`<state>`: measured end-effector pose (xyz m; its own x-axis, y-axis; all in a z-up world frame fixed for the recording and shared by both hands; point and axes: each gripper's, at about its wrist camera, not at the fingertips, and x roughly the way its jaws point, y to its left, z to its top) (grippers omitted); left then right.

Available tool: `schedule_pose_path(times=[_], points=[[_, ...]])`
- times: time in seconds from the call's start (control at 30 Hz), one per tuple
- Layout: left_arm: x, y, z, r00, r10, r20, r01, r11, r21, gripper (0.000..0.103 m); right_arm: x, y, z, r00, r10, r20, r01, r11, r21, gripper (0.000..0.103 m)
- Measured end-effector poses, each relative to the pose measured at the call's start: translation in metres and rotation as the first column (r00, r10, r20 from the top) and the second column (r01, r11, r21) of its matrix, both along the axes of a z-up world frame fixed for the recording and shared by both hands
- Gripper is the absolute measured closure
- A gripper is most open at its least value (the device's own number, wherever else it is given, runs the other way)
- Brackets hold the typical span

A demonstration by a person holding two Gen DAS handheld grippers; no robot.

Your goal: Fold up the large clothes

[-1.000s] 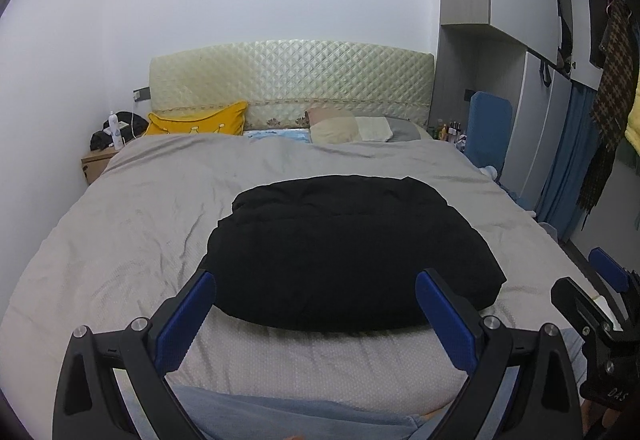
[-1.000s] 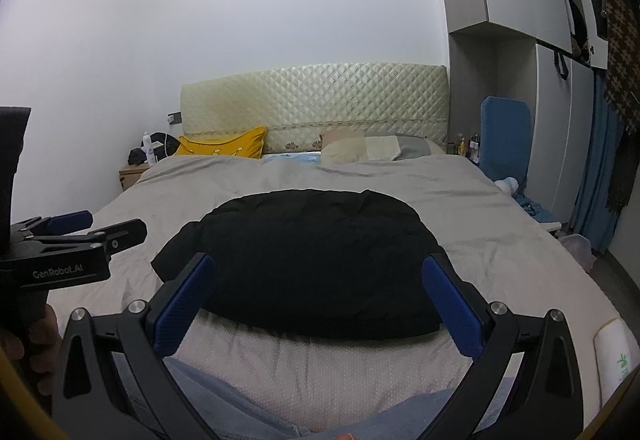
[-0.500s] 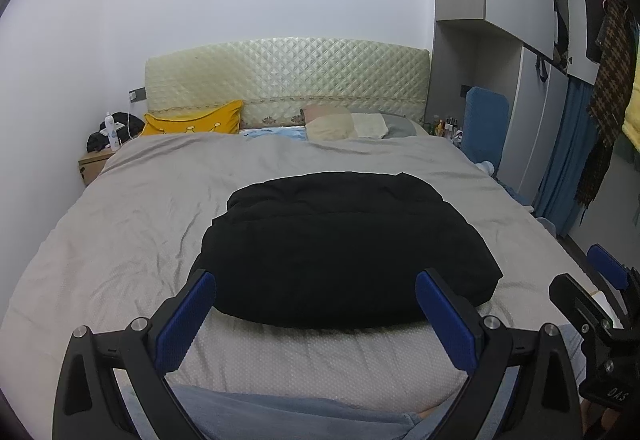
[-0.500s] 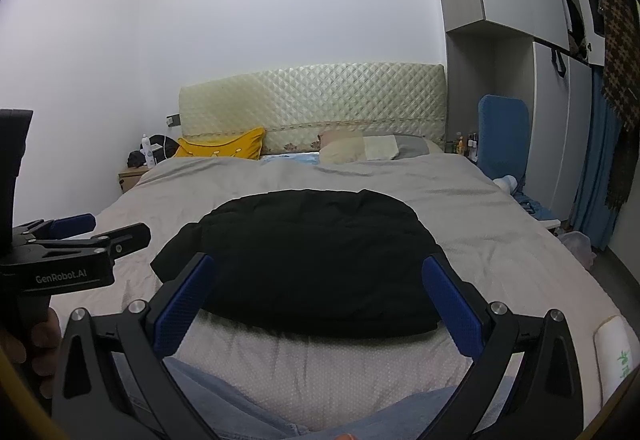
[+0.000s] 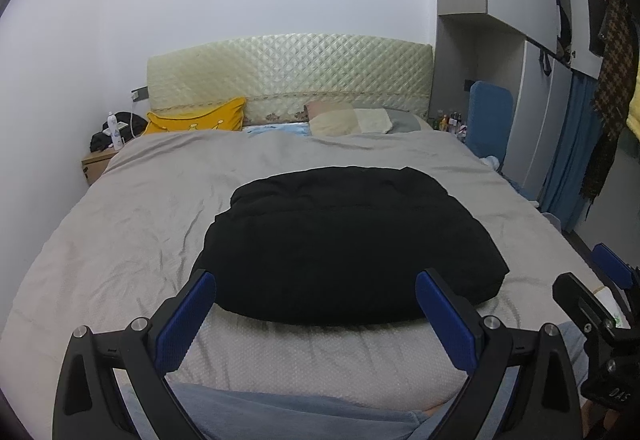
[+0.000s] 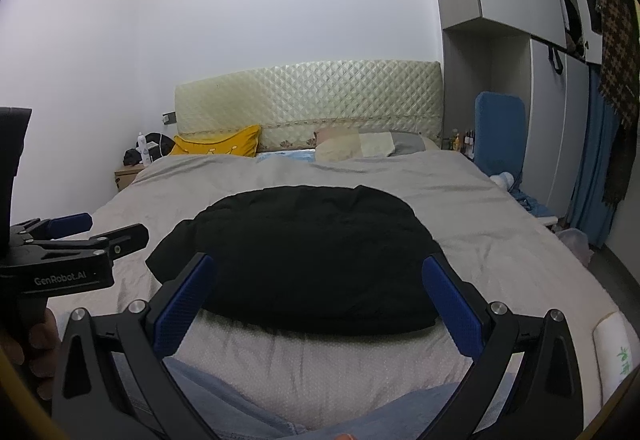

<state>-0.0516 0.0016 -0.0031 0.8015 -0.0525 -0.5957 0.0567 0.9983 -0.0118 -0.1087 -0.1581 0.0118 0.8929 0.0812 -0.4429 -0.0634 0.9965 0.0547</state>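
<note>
A bulky black garment lies folded in a thick pad on the grey bedcover, near the foot of the bed; it also shows in the right wrist view. My left gripper is open and empty, held back from the garment's near edge. My right gripper is open and empty too, held the same way to the right. Each gripper shows from the side in the other's view, the left and the right.
Pillows lie against the quilted headboard. A bedside table stands at the far left. A wardrobe, a blue chair and hanging clothes line the right side. The person's jeans show at the bottom.
Both grippers have drawn slightly back and up from the garment. The garment has not moved, and both stay open.
</note>
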Motion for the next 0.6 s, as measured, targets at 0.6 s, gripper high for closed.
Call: schedule_pose_path(times=[0.6], points=[[0.0030,0.0009,-0.0076,1.000,0.002,-0.011,-0.002,1.000,-0.001,0.002,0.0010,0.0013,-0.0042,1.000,-0.003,-0.027,0.003,1.000,0.005,0.000]])
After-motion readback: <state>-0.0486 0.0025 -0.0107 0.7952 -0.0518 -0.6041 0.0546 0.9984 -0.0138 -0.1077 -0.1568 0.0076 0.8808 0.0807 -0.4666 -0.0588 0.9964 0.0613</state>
